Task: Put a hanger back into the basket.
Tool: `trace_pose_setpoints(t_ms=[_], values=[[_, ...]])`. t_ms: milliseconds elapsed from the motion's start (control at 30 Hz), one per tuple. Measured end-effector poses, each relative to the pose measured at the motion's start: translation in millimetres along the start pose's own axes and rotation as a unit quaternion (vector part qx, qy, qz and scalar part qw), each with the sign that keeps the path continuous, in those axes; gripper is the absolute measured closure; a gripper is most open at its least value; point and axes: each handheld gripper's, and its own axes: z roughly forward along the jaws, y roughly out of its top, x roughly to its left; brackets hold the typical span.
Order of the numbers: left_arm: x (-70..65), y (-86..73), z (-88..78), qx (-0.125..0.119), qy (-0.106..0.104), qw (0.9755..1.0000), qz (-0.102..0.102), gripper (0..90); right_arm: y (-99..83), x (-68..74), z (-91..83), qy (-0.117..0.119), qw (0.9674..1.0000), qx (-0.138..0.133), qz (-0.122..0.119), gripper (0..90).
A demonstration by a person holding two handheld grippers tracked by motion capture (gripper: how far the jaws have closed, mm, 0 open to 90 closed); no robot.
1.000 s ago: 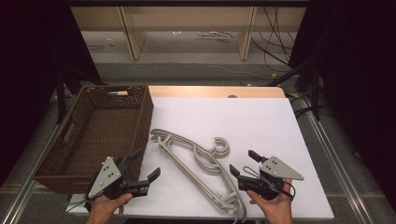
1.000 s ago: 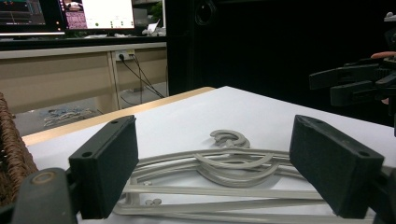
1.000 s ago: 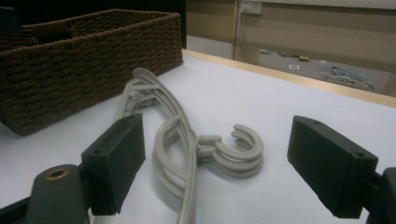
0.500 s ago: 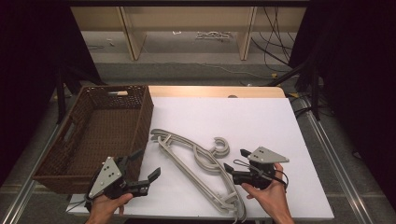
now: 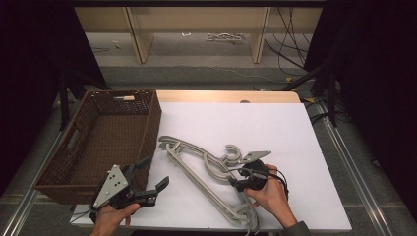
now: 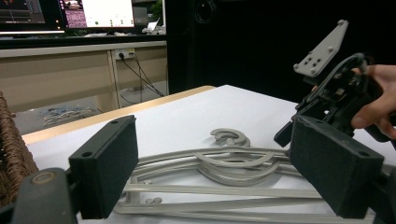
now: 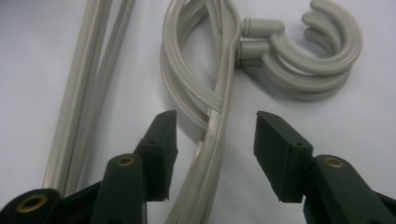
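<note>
Several grey plastic hangers (image 5: 206,169) lie stacked on the white table top (image 5: 255,123), their hooks (image 7: 308,51) bunched together. My right gripper (image 5: 236,178) hovers low over the stack just below the hooks. Its jaws have just been closing and stand on either side of one curved hanger arm (image 7: 219,116). A gap shows at each pad (image 7: 161,140), so the right gripper (image 7: 217,123) is open. My left gripper (image 5: 156,173) rests near the table's front left, open and empty. In the left gripper view, the left gripper (image 6: 212,140) faces the hangers (image 6: 224,163) and the right gripper (image 6: 336,88).
A brown wicker basket (image 5: 147,128) stands at the table's left edge, right beside my left gripper, and its wall (image 6: 11,154) shows at the left of the left gripper view. Shelving and cables lie beyond the table's far edge.
My right gripper has moved left and down onto the hanger stack, and its jaws have narrowed around one hanger arm. The left gripper has stayed put.
</note>
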Motion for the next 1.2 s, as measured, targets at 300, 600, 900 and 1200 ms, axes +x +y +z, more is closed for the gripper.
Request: trace_pose_setpoints(t_ms=[300,600,900,1200], values=[[-0.9,-0.1,0.2,0.001,-0.002,1.0000,-0.003,15.5,9.9,-4.1,16.4,0.005,0.9994,0.034,0.011,65.7],[-1.3,0.3,0.2,0.000,-0.003,1.0000,-0.003,15.5,11.7,-5.2,16.2,0.006,0.9991,0.031,0.028,77.5],[-0.8,0.8,0.0,-0.002,-0.003,1.0000,-0.002,15.5,12.4,-8.6,6.5,0.000,0.9987,-0.008,0.050,80.6],[-0.3,1.3,-0.3,-0.001,-0.004,1.0000,0.001,15.6,15.3,-9.5,-6.3,-0.005,0.9982,-0.043,0.041,82.2]])
